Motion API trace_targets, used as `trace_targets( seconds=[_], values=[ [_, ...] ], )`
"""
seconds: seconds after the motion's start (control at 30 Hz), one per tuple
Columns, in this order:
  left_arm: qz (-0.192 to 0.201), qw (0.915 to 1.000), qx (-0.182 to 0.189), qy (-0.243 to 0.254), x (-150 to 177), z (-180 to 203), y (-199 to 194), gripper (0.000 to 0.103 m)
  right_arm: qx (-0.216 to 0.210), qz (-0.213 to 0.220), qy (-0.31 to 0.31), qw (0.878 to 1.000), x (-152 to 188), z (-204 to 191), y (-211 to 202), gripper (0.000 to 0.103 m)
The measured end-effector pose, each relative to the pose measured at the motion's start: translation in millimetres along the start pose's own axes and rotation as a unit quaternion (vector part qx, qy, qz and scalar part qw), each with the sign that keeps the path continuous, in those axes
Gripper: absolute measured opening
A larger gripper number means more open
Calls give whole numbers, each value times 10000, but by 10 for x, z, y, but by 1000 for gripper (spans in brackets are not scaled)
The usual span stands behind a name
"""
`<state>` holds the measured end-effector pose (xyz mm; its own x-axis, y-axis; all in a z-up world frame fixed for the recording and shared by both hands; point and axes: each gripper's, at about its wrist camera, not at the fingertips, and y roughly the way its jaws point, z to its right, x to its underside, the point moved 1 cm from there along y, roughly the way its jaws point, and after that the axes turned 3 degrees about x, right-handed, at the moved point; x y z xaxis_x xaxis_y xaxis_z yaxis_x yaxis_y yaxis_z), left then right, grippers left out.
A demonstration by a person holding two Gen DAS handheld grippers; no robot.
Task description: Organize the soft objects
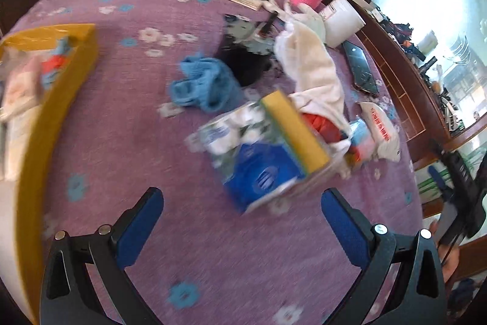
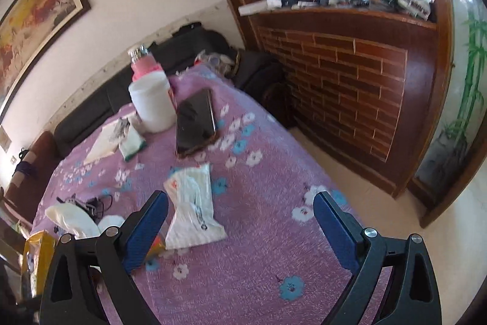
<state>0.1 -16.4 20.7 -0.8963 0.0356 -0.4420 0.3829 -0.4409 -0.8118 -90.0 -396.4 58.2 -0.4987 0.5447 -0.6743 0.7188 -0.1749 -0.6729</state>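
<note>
1. The left gripper (image 1: 242, 212) hangs with its jaws spread and empty above a purple flowered bedspread (image 1: 127, 166).
2. Only the left wrist view shows the pile ahead: a yellow sponge (image 1: 293, 131) lying diagonally on a blue tissue pack (image 1: 258, 172), a blue cloth (image 1: 202, 83), a white towel (image 1: 310, 72) and a yellow bag (image 1: 57, 108) at left.
3. The right gripper (image 2: 240, 218), jaws likewise apart, faces a white wipes packet (image 2: 194, 206), a phone (image 2: 194, 124), a white jar (image 2: 152, 102) and a brick-patterned wall panel (image 2: 344, 99).

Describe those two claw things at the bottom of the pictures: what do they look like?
They are a matching pair. The left gripper and the right gripper each have two black plastic arms with triangular cut-outs and silver round bolts, ending in flat fingers faced with blue textured pads. No cables or markings show.
</note>
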Motion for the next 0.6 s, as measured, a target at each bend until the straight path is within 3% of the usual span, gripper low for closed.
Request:
trace_targets(
  seconds=[0.23, 0.53, 0.57, 0.6],
  values=[
    [18, 9998, -147, -96, -144, 50, 289, 103, -385, -443, -265, 9979, 50, -229, 207, 98],
    [86, 9998, -172, 31, -221, 108, 373, 103, -384, -669, -583, 9953, -156, -393, 437, 98],
    [74, 9998, -164, 78, -215, 99, 365, 101, -405, -683, -562, 9953, -176, -399, 445, 98],
    [117, 9996, -226, 127, -213, 84, 337, 85, -435, -696, -546, 9951, -193, -408, 444, 98]
  ],
)
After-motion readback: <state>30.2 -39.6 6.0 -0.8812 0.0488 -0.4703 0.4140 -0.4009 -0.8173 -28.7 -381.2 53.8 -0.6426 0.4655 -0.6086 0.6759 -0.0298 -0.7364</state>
